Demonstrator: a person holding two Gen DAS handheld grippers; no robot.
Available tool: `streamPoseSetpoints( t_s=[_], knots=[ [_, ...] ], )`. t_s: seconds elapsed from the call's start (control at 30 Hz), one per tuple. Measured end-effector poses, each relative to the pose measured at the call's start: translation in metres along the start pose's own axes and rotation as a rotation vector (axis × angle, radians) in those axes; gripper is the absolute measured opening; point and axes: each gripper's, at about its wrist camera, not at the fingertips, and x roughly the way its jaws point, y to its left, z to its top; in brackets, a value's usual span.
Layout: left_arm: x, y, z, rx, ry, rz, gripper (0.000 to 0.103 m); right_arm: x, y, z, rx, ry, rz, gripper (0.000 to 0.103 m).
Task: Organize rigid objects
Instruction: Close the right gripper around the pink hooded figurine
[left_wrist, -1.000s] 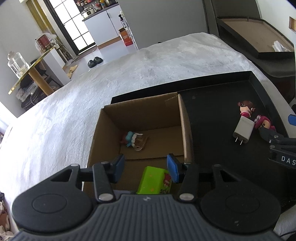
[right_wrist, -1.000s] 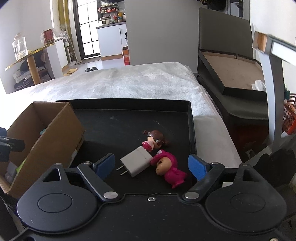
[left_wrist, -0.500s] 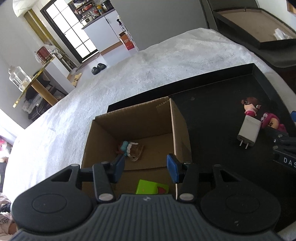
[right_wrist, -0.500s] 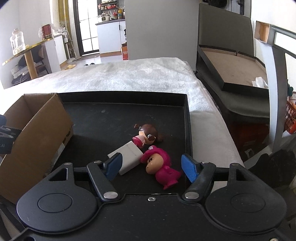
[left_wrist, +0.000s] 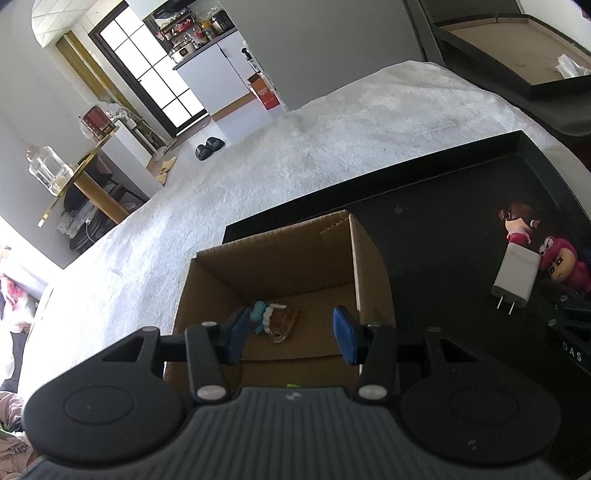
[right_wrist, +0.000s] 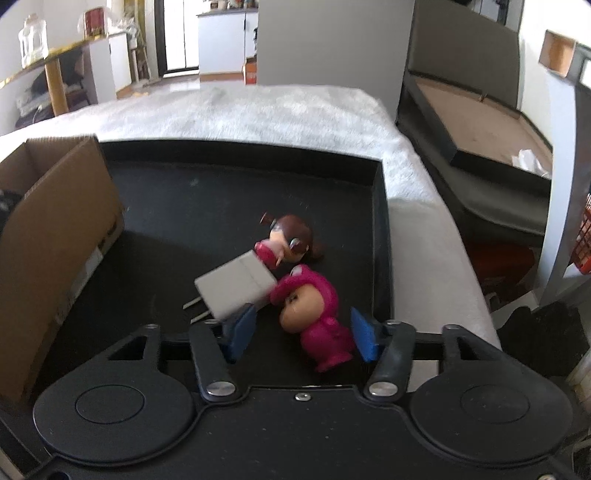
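A pink-suited figurine (right_wrist: 314, 302) lies on the black tray (right_wrist: 221, 192), between the jaws of my right gripper (right_wrist: 302, 334). The jaws are closing and the pads do not press on it; the left pad is close to a white plug charger (right_wrist: 236, 288). A brown-haired figurine (right_wrist: 288, 243) lies just behind. My left gripper (left_wrist: 290, 338) hangs open and empty over the cardboard box (left_wrist: 364, 266), which holds a teal toy (left_wrist: 269, 317). The left wrist view also shows the charger (left_wrist: 517, 277) and both figurines (left_wrist: 561, 262) at the right.
The box (right_wrist: 55, 229) stands at the tray's left end. The tray (left_wrist: 443, 229) rests on a white fluffy cover (left_wrist: 295, 158). A dark sofa with a flat tray (right_wrist: 480, 122) stands to the right. A thin sliver of a green block (left_wrist: 291, 385) shows under my left gripper.
My right gripper sank toward the pink figurine and its jaws narrowed around it. My left gripper shifted over the box, and the green block slid almost out of sight under it.
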Motion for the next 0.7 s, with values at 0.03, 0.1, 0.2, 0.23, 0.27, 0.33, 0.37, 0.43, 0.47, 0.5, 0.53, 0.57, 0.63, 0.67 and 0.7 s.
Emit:
streamPoseSetpoints(
  t_s=[0.03, 0.1, 0.2, 0.23, 0.27, 0.33, 0.37, 0.43, 0.47, 0.5, 0.53, 0.57, 0.63, 0.67, 0.7],
  knots=[
    [0.000, 0.001, -0.001, -0.003, 0.004, 0.001, 0.049, -0.002, 0.000, -0.001, -0.005, 0.004, 0.002, 0.048],
    [-0.001, 0.003, -0.003, -0.008, 0.007, 0.004, 0.048, -0.004, 0.000, -0.001, -0.002, 0.010, 0.009, 0.042],
    [0.000, 0.004, -0.007, -0.013, 0.023, -0.002, 0.046, -0.008, -0.001, -0.004, 0.002, 0.019, 0.022, 0.037],
    [0.001, 0.005, -0.008, -0.021, 0.031, -0.009, 0.044, -0.009, 0.000, -0.005, 0.002, 0.025, 0.025, 0.037],
    [0.003, 0.007, -0.009, -0.034, 0.040, -0.019, 0.043, -0.009, 0.000, -0.006, 0.006, 0.038, 0.033, 0.036],
    [0.004, 0.009, -0.010, -0.050, 0.046, -0.032, 0.035, -0.007, -0.001, -0.009, 0.026, 0.064, 0.048, 0.035],
    [0.005, 0.008, -0.011, -0.050, 0.047, -0.030, 0.030, -0.008, 0.000, -0.009, 0.022, 0.060, 0.045, 0.035],
    [0.006, 0.007, -0.012, -0.050, 0.048, -0.030, 0.025, -0.009, 0.003, -0.008, 0.010, 0.056, 0.046, 0.035],
    [0.006, 0.006, -0.012, -0.050, 0.050, -0.029, 0.022, -0.010, 0.003, -0.007, 0.010, 0.050, 0.046, 0.035],
    [0.007, 0.005, -0.012, -0.050, 0.051, -0.032, 0.021, -0.011, 0.004, -0.006, 0.008, 0.041, 0.043, 0.036],
    [0.007, 0.004, -0.012, -0.049, 0.051, -0.033, 0.020, -0.013, 0.005, -0.006, 0.001, 0.030, 0.037, 0.036],
    [0.007, 0.003, -0.011, -0.047, 0.050, -0.033, 0.020, -0.015, 0.006, -0.005, -0.006, 0.021, 0.029, 0.037],
    [0.008, 0.001, -0.011, -0.044, 0.049, -0.030, 0.019, -0.018, 0.005, -0.004, -0.007, -0.001, 0.018, 0.041],
    [0.008, 0.000, -0.010, -0.042, 0.047, -0.028, 0.019, -0.019, 0.004, -0.003, -0.003, -0.007, 0.016, 0.043],
    [0.008, 0.000, -0.010, -0.041, 0.044, -0.026, 0.019, -0.019, 0.003, -0.002, 0.002, -0.012, 0.015, 0.044]
  ],
)
